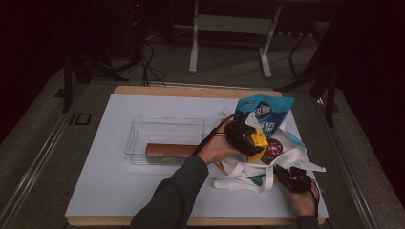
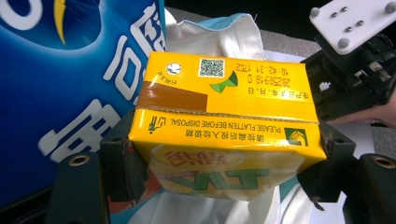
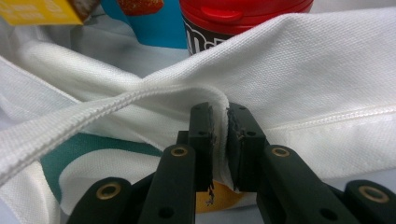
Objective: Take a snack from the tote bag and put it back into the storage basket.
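The white table top (image 1: 119, 181) carries everything. At about nine o'clock from its middle stands a clear plastic bin (image 1: 165, 136), and a brown box (image 1: 169, 151) lies along the bin's six o'clock edge. At three o'clock from the bin a white cloth bag (image 1: 286, 157) lies slumped open. A blue pouch (image 1: 267, 112) rises from the bag's twelve o'clock side, and a red-lidded jar (image 1: 273, 149) sits near the bag's middle.

The left gripper (image 1: 246, 138) is over the bag's mouth, at nine o'clock from the jar. Its jaws are clamped on a yellow drink carton (image 2: 224, 126), one pad on each end, and the carton is clear of the cloth below.

The right gripper (image 3: 220, 135) sits at the bag's five o'clock corner. Its jaws are pressed together on a fold of the bag's hem.
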The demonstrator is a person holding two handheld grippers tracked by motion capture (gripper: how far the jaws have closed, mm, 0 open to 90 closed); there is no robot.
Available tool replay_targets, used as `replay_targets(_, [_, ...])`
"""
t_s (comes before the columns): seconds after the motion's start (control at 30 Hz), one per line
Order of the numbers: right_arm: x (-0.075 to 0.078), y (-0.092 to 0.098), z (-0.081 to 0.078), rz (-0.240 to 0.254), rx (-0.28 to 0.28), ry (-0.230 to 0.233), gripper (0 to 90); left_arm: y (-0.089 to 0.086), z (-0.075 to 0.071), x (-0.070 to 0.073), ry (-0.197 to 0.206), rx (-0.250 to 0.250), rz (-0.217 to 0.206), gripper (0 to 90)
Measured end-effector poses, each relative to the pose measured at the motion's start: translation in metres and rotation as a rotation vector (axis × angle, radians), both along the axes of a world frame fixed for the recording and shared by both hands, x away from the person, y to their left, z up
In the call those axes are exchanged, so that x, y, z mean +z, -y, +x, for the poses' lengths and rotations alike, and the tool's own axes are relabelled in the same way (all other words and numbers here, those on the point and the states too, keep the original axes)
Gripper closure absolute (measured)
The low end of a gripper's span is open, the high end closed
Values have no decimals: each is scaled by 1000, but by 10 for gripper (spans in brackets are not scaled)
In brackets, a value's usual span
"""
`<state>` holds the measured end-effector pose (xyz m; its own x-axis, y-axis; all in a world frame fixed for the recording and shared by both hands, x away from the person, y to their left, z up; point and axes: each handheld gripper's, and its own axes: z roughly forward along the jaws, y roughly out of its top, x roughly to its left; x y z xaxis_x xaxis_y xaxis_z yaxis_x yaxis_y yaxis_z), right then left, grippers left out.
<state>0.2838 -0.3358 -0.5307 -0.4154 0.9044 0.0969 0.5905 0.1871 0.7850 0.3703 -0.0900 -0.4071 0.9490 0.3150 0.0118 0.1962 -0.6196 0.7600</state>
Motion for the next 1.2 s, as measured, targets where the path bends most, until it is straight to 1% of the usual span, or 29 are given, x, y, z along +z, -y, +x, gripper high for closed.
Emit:
replay_targets(0.07, [0, 0, 0, 2, 0, 0, 807, -3, -2, 4, 8, 5, 4, 291])
replay_targets(0.13, [0, 0, 0, 1, 1, 0, 807, -6, -3, 7, 6, 6, -4, 291])
replay_targets(0.33, [0, 0, 0, 1, 0, 0, 807, -18, -8, 17, 15, 16, -8, 291])
replay_targets(0.43, [0, 0, 0, 1, 1, 0, 807, -26, -10, 21, 24, 24, -14, 291])
replay_targets(0.53, [0, 0, 0, 4, 0, 0, 806, -34, -11, 25, 22, 33, -31, 291])
replay_targets(0.63, [0, 0, 0, 4, -1, 0, 807, -43, -12, 29, 30, 44, -29, 290])
replay_targets(0.8, [0, 0, 0, 3, -1, 0, 806, -58, -10, 34, 41, 73, -37, 290])
replay_targets(0.83, [0, 0, 0, 3, -1, 0, 807, -58, -10, 34, 41, 73, -37, 290])
replay_targets(0.87, [0, 0, 0, 3, -1, 0, 807, -64, -10, 36, 45, 88, -44, 291])
replay_targets(1.07, [0, 0, 0, 4, -3, 0, 807, -80, -9, 41, 59, 123, -57, 290])
replay_targets(1.2, [0, 0, 0, 4, -3, 0, 807, -92, -7, 43, 57, 151, -65, 290])
